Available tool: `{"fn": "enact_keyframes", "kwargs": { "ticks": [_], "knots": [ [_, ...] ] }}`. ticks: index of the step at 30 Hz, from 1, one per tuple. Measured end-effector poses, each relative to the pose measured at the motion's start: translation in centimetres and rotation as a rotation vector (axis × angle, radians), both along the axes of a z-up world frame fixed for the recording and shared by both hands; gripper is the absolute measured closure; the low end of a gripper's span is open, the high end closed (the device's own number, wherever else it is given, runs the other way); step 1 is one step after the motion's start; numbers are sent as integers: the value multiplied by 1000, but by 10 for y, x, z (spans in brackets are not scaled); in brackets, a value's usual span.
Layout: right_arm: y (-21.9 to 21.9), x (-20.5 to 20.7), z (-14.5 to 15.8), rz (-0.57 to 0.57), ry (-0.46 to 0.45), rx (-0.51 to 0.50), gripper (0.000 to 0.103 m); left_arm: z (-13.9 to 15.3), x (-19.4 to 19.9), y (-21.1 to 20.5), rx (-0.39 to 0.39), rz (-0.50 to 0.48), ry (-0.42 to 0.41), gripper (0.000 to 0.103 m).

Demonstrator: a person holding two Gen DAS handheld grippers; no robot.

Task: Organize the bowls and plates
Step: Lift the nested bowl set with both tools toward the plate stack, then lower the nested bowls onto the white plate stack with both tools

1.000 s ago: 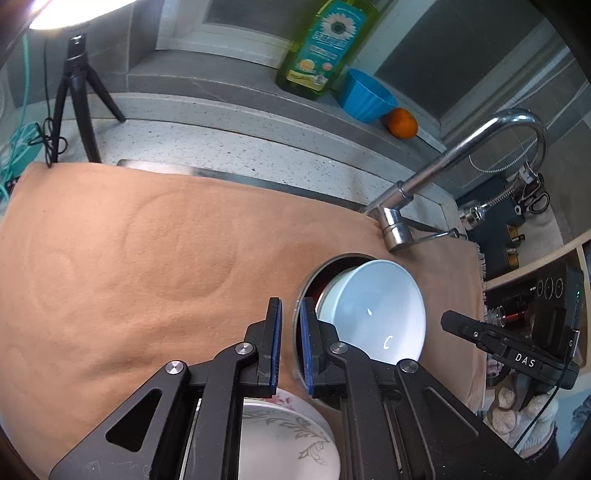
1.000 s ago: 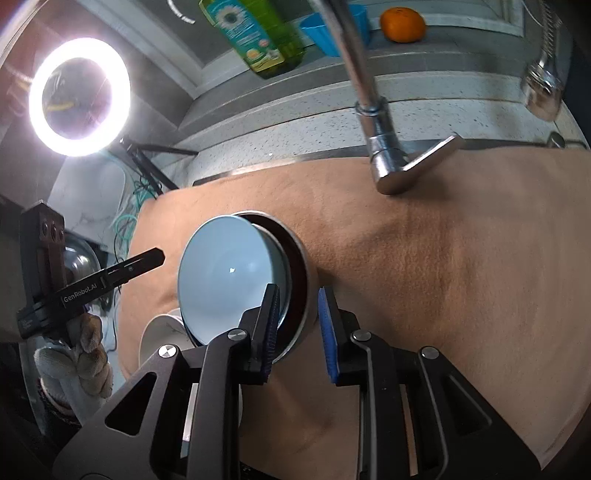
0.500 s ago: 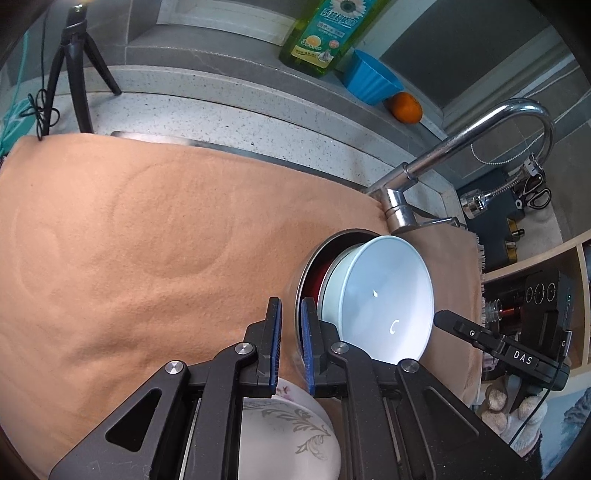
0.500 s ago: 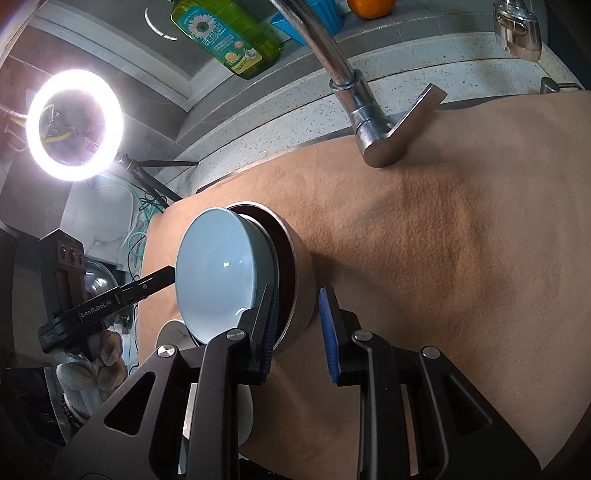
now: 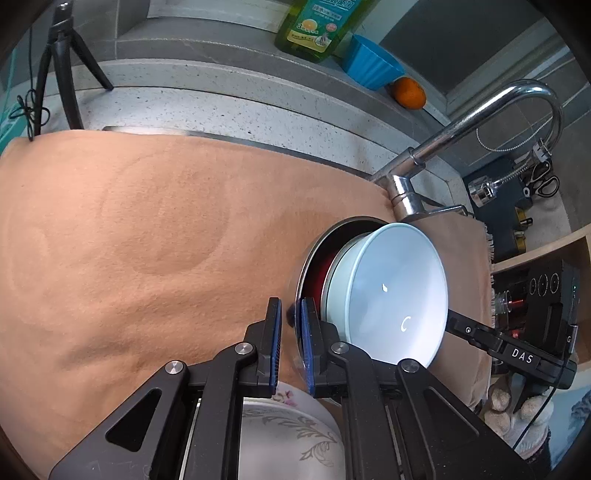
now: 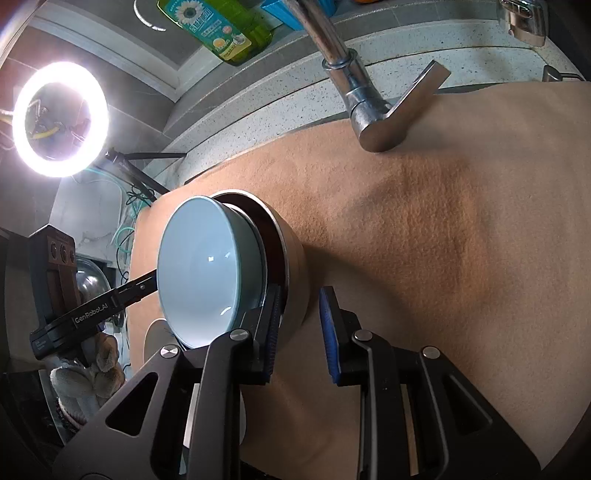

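Observation:
A pale blue bowl (image 5: pixel 395 295) (image 6: pixel 199 266) nests in a larger outer bowl (image 5: pixel 317 258) (image 6: pixel 291 251), cream outside and dark red inside. Both are tipped on their side just above the tan cloth (image 5: pixel 129 240) (image 6: pixel 443 258). My left gripper (image 5: pixel 290 306) is shut on the outer bowl's near rim. My right gripper (image 6: pixel 301 291) is shut on the opposite wall, one finger inside and one outside. Each gripper shows in the other's view, the right gripper (image 5: pixel 454 321) and the left gripper (image 6: pixel 147 284), reaching behind the blue bowl's rim. A white floral bowl (image 5: pixel 288 435) lies under the left gripper.
A chrome faucet (image 5: pixel 480 114) (image 6: pixel 354 92) arches over the cloth's far side. On the ledge behind stand a green soap bottle (image 5: pixel 314 26), a blue cup (image 5: pixel 373 66) and an orange (image 5: pixel 408 94). A ring light (image 6: pixel 61 118) on a tripod (image 5: pixel 66 74) stands at the left. Gloved hands (image 6: pixel 85 376) hold the grippers.
Both grippers have sunk toward the cloth with the nested bowls still held between them. The bowls keep the same place against each gripper.

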State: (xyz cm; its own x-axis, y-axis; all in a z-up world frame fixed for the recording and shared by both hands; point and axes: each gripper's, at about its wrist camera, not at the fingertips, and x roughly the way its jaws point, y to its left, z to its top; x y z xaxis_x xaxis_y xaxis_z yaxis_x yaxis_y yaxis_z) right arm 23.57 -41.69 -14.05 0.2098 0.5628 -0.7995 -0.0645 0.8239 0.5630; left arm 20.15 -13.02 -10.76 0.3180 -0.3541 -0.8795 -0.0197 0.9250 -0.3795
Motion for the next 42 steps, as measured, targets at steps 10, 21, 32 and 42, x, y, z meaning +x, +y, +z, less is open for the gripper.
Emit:
{"fn": "enact_keyframes", "kwargs": {
  "ticks": [10, 21, 32, 42],
  "knots": [
    [7, 2, -10, 19, 35, 15, 89, -4, 1, -4, 7, -25, 7, 94],
    [10, 2, -5, -2, 39, -6, 91, 0, 1, -4, 7, -37, 7, 94],
    [10, -4, 17, -20, 9, -17, 91, 17, -5, 1, -18, -58, -31, 94],
    [28, -24, 49, -7, -37, -6, 91, 48, -27, 23, -27, -59, -82, 94]
  ]
}}
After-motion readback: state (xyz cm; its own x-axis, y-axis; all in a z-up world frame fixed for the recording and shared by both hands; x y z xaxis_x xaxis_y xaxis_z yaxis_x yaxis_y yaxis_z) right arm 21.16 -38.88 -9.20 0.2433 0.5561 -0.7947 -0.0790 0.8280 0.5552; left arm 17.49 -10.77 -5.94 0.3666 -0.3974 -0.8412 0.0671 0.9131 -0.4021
